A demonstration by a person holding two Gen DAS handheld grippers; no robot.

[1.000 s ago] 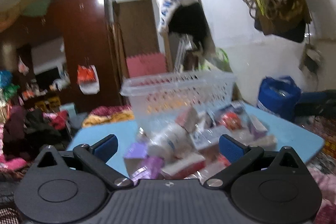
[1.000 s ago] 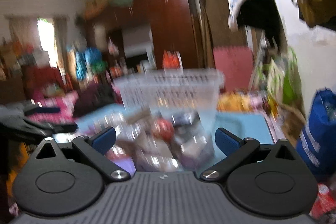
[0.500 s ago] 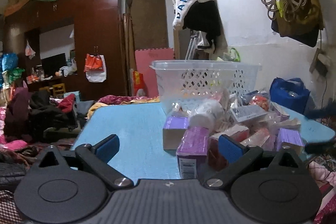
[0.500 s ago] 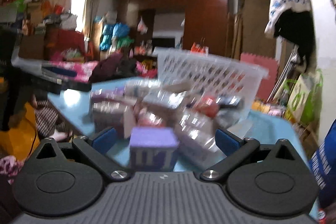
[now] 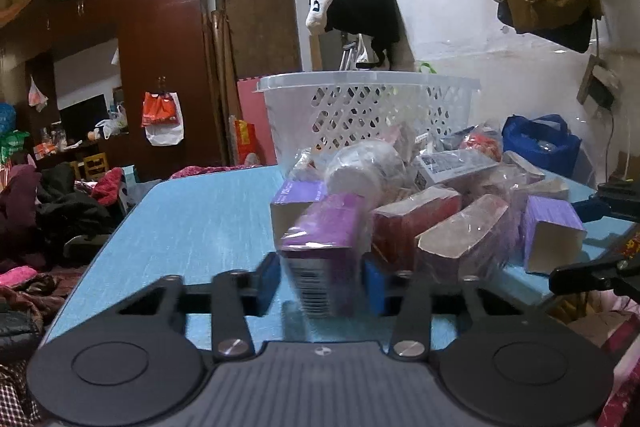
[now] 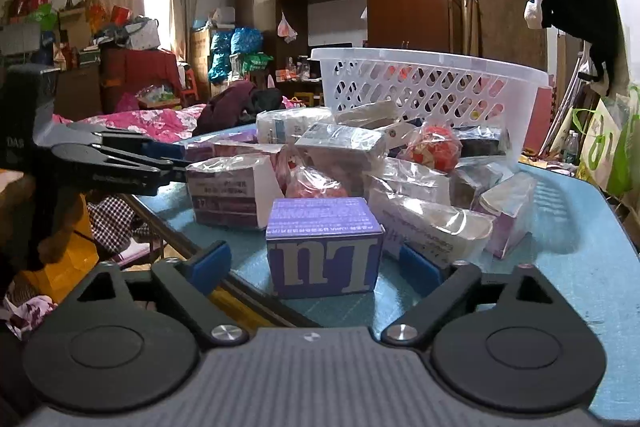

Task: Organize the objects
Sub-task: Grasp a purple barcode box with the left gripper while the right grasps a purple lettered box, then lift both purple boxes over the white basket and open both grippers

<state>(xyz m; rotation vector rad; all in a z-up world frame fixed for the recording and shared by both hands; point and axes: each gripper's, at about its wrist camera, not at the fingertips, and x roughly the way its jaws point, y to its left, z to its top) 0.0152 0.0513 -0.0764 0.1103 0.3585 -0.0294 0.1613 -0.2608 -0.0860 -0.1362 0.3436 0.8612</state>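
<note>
- The left gripper [image 5: 323,277] has just been closing, and its blue pads now press both sides of a plastic-wrapped purple carton with a barcode on its near end [image 5: 325,251], which stands on the near edge of the pale blue table [image 5: 192,227].
- Just past that carton sits a second purple-topped box [image 5: 294,205], and to its right a red wrapped pack [image 5: 412,223] and a pinkish wrapped pack [image 5: 464,235].
- The right gripper [image 6: 316,267] has just been closing too, yet a gap shows on each side between its pads and the squat violet cardboard box with large white letters [image 6: 324,247] that stands between them; nothing is gripped.
- Beyond that box lies the heap of clear-wrapped cartons [image 6: 400,183], a red round packet [image 6: 434,145] among them.
- Behind the heap, farthest from both grippers, stands the white perforated plastic basket [image 6: 424,87].
- The left gripper shows at the left of the right wrist view, reaching into the heap.
</note>
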